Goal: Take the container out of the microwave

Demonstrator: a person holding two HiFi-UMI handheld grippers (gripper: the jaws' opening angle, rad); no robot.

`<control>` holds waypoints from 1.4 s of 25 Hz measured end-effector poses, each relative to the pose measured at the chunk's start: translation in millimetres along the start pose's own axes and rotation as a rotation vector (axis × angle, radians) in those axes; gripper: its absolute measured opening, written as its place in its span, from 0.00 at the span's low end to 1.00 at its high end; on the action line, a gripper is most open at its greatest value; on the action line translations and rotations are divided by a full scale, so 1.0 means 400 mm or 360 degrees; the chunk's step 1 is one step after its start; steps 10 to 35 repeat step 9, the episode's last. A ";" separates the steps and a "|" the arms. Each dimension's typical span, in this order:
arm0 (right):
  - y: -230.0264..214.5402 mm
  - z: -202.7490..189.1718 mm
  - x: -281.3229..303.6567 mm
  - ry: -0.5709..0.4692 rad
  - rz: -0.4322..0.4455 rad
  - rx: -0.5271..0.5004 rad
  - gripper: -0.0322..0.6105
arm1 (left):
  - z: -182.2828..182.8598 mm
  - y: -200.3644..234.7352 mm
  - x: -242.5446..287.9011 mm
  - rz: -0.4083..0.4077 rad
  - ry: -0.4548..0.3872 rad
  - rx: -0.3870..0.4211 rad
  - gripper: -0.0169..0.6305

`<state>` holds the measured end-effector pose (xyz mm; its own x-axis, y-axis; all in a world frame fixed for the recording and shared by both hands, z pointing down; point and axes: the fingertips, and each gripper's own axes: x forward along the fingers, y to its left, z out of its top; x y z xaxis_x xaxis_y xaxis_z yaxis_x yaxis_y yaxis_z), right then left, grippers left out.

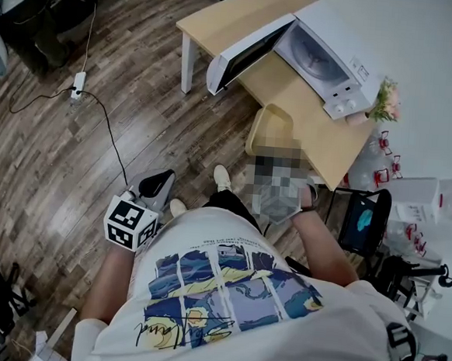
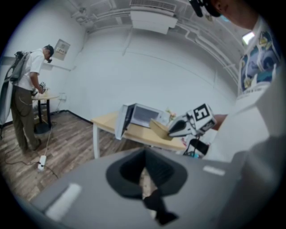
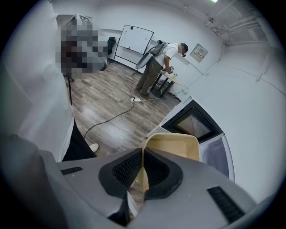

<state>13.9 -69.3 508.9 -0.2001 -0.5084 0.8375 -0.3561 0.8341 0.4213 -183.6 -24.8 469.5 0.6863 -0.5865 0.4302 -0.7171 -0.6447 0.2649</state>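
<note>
Cream container, white microwave, pale wood table, dark brown plank floor.

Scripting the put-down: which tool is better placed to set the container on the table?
Right. The right tool grips the container by its rim near the table; the left tool hangs empty by the person's hip.

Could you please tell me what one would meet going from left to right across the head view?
power strip → left gripper → container → flowers
</note>
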 end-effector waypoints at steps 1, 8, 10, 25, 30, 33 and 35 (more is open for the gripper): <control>-0.007 -0.003 0.003 0.0000 0.0001 0.0002 0.08 | 0.005 0.001 0.008 0.0000 0.0001 0.0000 0.04; -0.082 -0.035 0.027 -0.0008 0.0008 0.0016 0.08 | 0.047 0.004 0.082 -0.0005 0.0012 0.0008 0.04; -0.094 -0.041 0.032 -0.0009 0.0010 0.0017 0.08 | 0.053 0.005 0.094 -0.0004 0.0014 0.0008 0.04; -0.094 -0.041 0.032 -0.0009 0.0010 0.0017 0.08 | 0.053 0.005 0.094 -0.0004 0.0014 0.0008 0.04; -0.094 -0.041 0.032 -0.0009 0.0010 0.0017 0.08 | 0.053 0.005 0.094 -0.0004 0.0014 0.0008 0.04; -0.094 -0.041 0.032 -0.0009 0.0010 0.0017 0.08 | 0.053 0.005 0.094 -0.0004 0.0014 0.0008 0.04; -0.094 -0.041 0.032 -0.0009 0.0010 0.0017 0.08 | 0.053 0.005 0.094 -0.0004 0.0014 0.0008 0.04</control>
